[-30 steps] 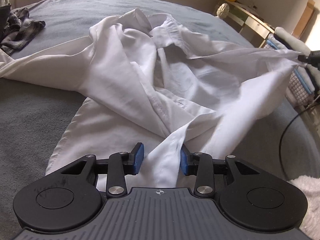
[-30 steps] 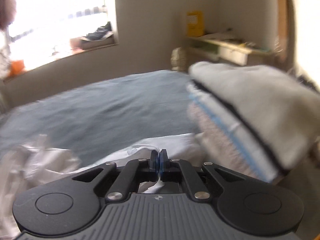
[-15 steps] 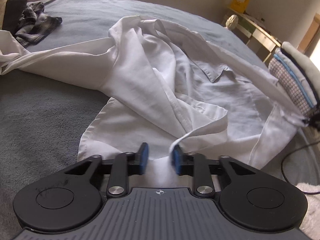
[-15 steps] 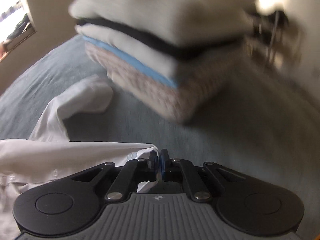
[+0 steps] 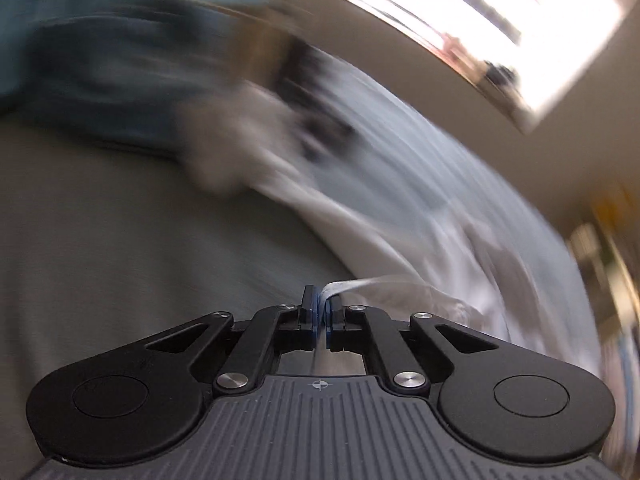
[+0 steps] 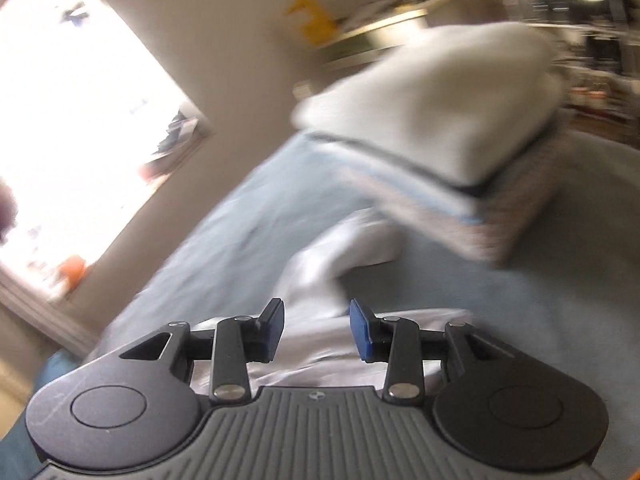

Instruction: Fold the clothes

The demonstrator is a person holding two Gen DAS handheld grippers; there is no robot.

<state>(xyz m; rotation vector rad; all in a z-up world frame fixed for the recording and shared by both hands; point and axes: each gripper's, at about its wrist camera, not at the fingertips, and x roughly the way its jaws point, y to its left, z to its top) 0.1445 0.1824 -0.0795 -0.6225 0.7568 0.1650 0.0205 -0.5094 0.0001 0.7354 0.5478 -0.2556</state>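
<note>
A white shirt [image 5: 420, 248] lies crumpled across the grey bed [image 5: 120, 260]; the left wrist view is motion-blurred. My left gripper [image 5: 322, 304] is shut on an edge of the shirt, a strip of white cloth pinched between its blue pads. In the right wrist view my right gripper [image 6: 317, 320] is open, and part of the white shirt [image 6: 320, 280] lies under and between its fingers, not gripped.
A stack of folded clothes [image 6: 452, 140] sits on the bed right of and beyond the right gripper. A bright window [image 6: 80, 120] is at the left, a shelf with a yellow box [image 6: 316, 20] on the far wall. Dark clothing [image 5: 100, 60] blurs at the upper left.
My left gripper has shut on the shirt edge and swung sharply, blurring its view. My right gripper has opened and let go of the shirt, and has tilted.
</note>
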